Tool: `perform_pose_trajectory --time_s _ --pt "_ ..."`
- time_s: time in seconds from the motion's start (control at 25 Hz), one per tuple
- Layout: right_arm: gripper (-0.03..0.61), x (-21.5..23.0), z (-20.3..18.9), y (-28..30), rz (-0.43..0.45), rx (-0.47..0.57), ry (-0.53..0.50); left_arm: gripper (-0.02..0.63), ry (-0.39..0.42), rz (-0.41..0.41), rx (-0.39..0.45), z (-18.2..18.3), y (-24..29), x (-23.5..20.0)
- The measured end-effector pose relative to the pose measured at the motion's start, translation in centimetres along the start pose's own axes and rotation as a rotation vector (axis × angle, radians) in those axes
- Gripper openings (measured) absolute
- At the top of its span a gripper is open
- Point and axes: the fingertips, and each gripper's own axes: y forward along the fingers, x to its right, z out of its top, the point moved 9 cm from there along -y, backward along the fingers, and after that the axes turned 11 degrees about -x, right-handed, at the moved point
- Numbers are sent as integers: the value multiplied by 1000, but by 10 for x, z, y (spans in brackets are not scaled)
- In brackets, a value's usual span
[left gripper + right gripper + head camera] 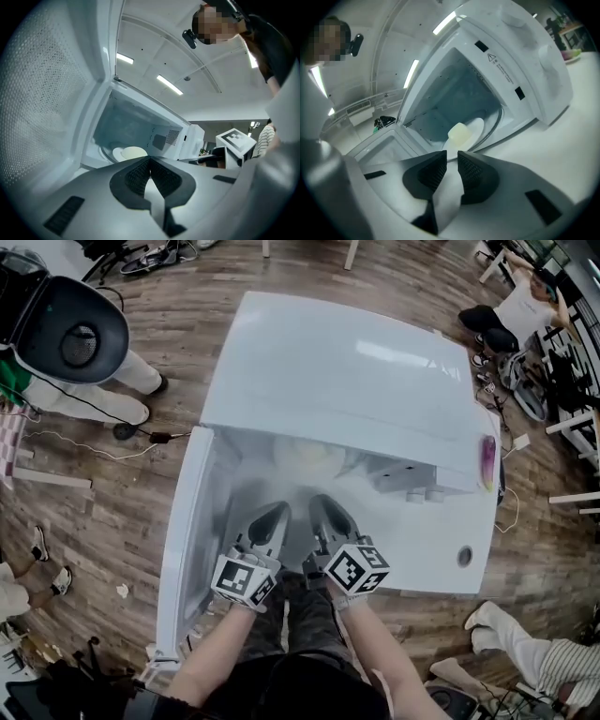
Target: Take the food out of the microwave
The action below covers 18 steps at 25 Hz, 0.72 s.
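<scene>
Left claw (277,514) clenched empty, right claw (320,506) barely parted on nothing: driven in thus, they could shove the food (458,133), sitting on its plate (482,123) at twelve o'clock inside the microwave (337,362).

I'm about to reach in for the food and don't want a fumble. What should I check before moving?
1. White microwave door fully open: ok.
2. Pale yellow food block sitting on round white plate: ok.
3. Opening in front of plate unobstructed: ok.
4. Right gripper jaws apart: barely, empty; probably not ok.
5. Left gripper jaws apart: together, empty; not ok.
</scene>
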Motion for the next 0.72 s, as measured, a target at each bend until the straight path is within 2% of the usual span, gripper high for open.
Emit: perform_pose_trajectory --time_s 0.36,0.72 --pt "140 9 -5 25 8 20 337 9 -9 16 -16 -8 -2 -9" --pt "143 8 -9 43 41 59 561 9 5 67 -5 -9 0 -15"
